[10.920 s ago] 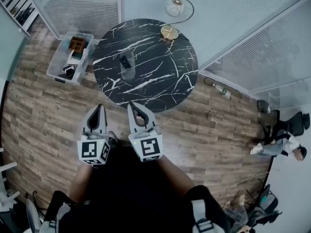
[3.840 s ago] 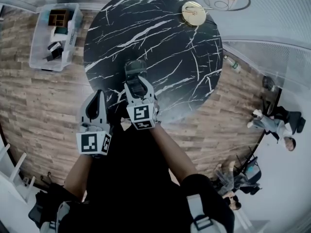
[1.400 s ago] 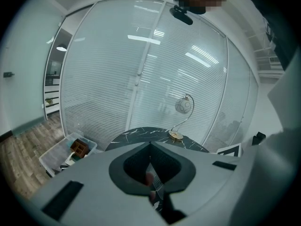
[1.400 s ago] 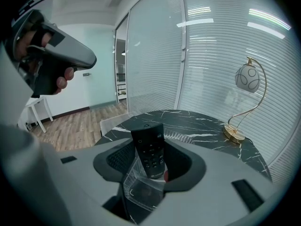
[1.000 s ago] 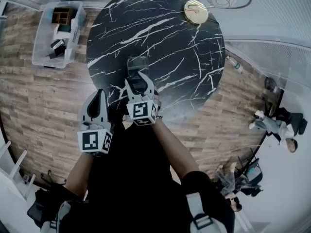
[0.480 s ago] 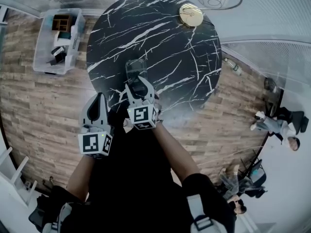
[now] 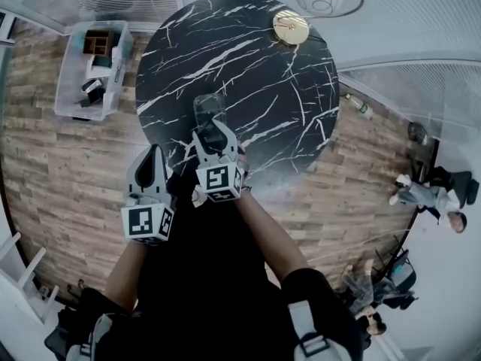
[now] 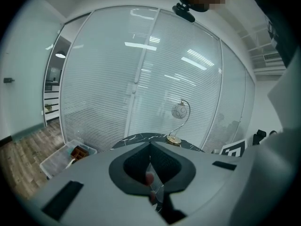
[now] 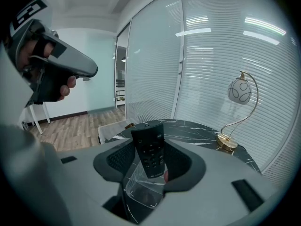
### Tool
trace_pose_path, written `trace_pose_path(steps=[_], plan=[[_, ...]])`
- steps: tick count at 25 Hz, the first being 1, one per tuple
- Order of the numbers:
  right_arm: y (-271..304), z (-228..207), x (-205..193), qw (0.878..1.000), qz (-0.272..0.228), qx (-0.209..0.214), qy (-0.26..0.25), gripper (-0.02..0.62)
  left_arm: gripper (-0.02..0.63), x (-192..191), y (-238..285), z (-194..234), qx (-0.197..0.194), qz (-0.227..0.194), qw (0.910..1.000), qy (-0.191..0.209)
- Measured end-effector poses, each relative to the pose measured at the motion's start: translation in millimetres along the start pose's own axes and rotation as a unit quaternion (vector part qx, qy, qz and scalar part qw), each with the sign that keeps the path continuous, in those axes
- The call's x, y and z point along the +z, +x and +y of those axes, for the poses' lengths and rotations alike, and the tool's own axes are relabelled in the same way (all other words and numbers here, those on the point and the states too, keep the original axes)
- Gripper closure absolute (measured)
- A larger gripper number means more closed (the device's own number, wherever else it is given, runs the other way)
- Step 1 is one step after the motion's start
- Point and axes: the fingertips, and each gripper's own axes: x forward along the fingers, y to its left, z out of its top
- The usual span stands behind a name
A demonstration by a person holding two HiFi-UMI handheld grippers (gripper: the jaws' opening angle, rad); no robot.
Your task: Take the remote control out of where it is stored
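Observation:
A black remote control (image 9: 149,149) stands upright in a clear holder (image 9: 141,192) on the round black marble table (image 7: 248,59). My right gripper (image 9: 149,147) is shut on the remote control, its pads against both long edges, with the remote's lower end still inside the holder. In the head view the right gripper (image 7: 213,126) reaches over the table's near edge to the clear holder (image 7: 208,107), which hides most of the remote. My left gripper (image 7: 152,153) hangs off the table to the left, shut and empty; its jaws meet in the left gripper view (image 8: 150,147).
A gold lamp (image 7: 289,27) with a glass globe stands at the table's far side. A clear plastic bin (image 7: 90,70) of small items sits on the wooden floor to the left. Slatted glass walls close the back. A person (image 7: 428,201) sits far right.
Since the earliest frame I have walked up to the table, and my right gripper has reached the holder and closed on the remote. Over the last second both grippers have barely moved.

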Motion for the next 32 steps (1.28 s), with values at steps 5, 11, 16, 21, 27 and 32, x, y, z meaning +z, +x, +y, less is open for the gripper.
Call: trace_pose_path(steps=[5, 11, 16, 21, 27, 32], plan=[[-9.6, -2.6, 7.4, 1.0, -0.008, -0.004, 0.0, 0.403, 0.598, 3.5, -3.9, -3.9, 0.0, -0.005, 1.0, 0.005], [-23.3, -3.6, 14.8, 1.0, -0.024, -0.011, -0.001, 0.405, 0.598, 5.3, -13.7, -11.3, 0.0, -0.014, 0.9999, 0.008], [-37.2, -3.5, 19.6, 0.999, -0.029, -0.014, 0.0, 0.405, 0.598, 9.2, -22.5, -18.5, -0.001, -0.023, 0.9996, 0.016], [-52.6, -2.7, 23.4, 0.999, -0.039, -0.017, 0.003, 0.405, 0.598, 12.0, -29.9, -26.2, -0.003, -0.033, 0.9993, 0.017], [-68.2, -5.1, 33.3, 0.998, -0.055, -0.026, 0.006, 0.405, 0.598, 18.1, -33.8, -35.2, -0.01, -0.044, 0.9987, 0.022], [-80.5, -6.5, 45.8, 0.997, -0.07, -0.034, 0.007, 0.407, 0.598, 22.1, -35.0, -39.9, -0.019, -0.048, 0.9983, 0.026]])
